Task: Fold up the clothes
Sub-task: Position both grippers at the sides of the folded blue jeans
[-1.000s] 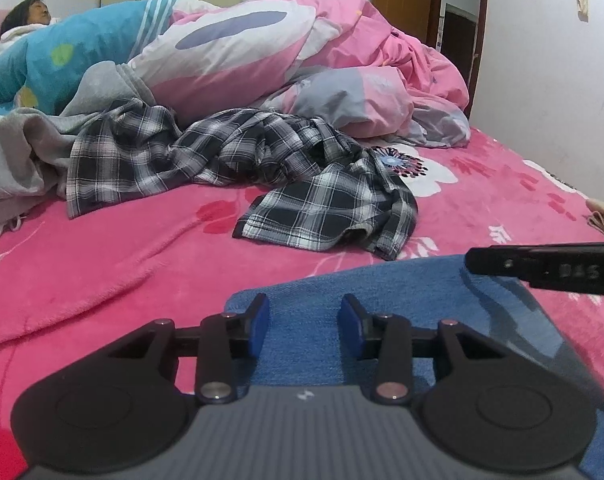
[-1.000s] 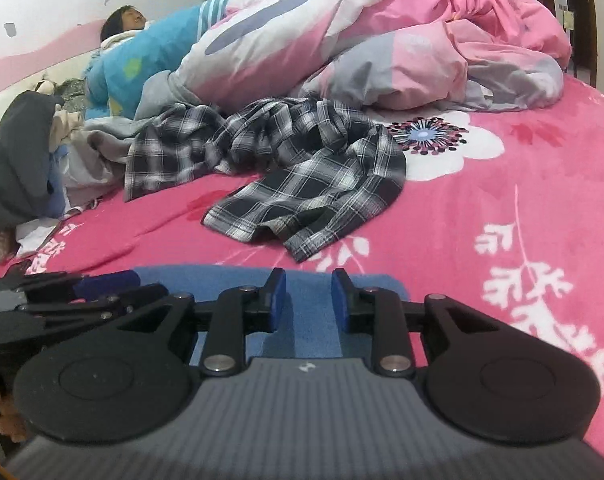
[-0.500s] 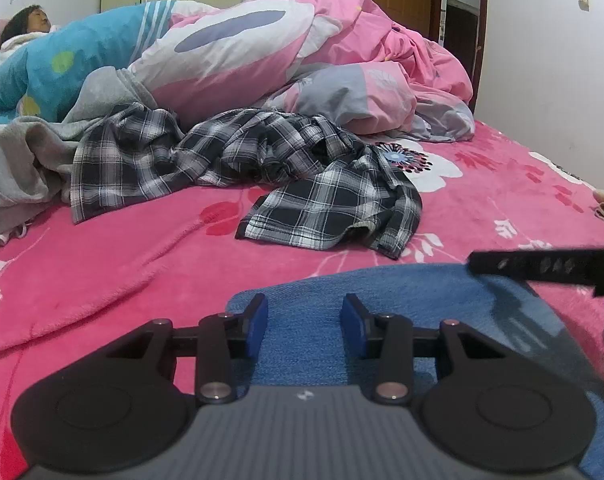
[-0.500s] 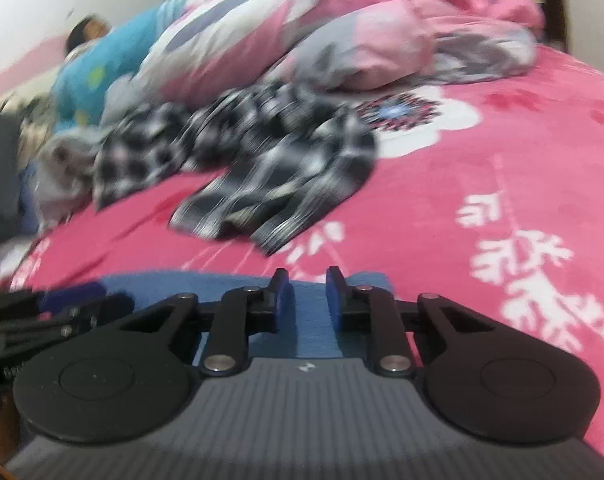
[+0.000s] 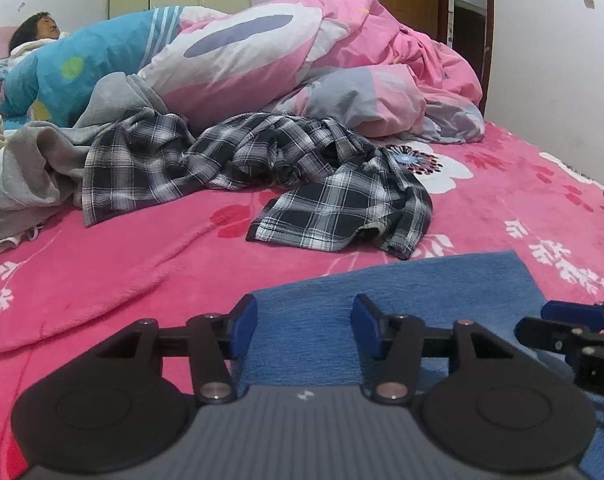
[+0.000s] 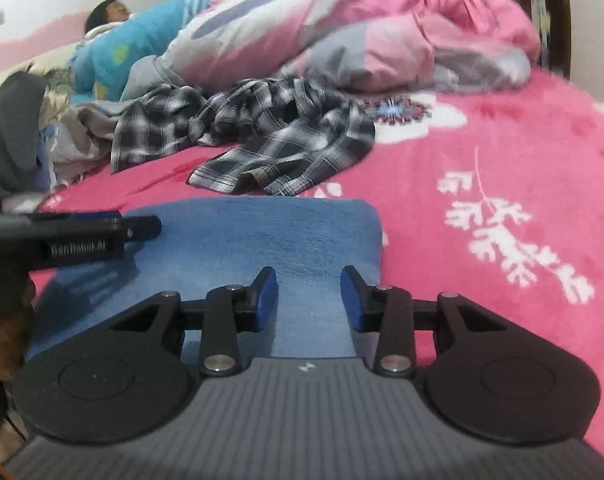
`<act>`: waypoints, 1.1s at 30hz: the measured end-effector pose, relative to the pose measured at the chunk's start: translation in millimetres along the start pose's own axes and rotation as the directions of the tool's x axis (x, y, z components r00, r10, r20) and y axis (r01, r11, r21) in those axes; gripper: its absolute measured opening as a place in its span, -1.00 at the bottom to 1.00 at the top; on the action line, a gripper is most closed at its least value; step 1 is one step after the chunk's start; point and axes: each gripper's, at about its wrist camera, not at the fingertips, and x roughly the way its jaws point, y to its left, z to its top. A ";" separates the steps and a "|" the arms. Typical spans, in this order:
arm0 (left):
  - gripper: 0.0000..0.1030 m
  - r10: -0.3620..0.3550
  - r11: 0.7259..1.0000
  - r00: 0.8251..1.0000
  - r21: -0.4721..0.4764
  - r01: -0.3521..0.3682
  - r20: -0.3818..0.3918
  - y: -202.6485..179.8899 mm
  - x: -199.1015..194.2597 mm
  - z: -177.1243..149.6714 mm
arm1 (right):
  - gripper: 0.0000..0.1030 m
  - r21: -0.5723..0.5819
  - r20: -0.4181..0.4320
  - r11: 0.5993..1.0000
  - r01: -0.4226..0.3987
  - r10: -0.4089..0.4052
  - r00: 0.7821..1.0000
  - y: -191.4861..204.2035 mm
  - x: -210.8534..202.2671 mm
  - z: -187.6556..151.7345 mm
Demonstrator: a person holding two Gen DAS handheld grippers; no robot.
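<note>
With the folded blue knit garment (image 5: 398, 300) lying flat on the pink floral fleece blanket (image 5: 101, 264) right before us, our left gripper (image 5: 305, 326) and right gripper (image 6: 309, 298) had just been opening, pads clear of it, apparently to release it.

White lettering is showing on the black side of the left gripper (image 6: 77, 240), at nine o'clock in the right wrist view, blurred, seemingly reading "GenRobot.AI"; nothing else is reading legibly
</note>
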 end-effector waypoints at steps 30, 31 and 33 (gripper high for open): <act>0.82 -0.085 0.976 0.996 -0.197 0.089 0.028 21.2 -89.6 -65.4 | 0.39 0.256 -0.034 0.962 -0.093 0.105 0.994 -18.3 -70.7 -41.8; 0.83 -0.084 0.975 0.996 -0.204 0.087 0.021 21.2 -89.9 -65.0 | 0.46 0.292 -0.042 0.951 -0.101 0.118 0.992 -21.7 -69.0 -42.8; 0.88 -0.080 0.972 0.997 -0.223 0.078 -0.001 22.0 -89.3 -63.1 | 0.58 0.365 -0.057 0.924 -0.115 0.146 0.988 -28.6 -65.4 -44.8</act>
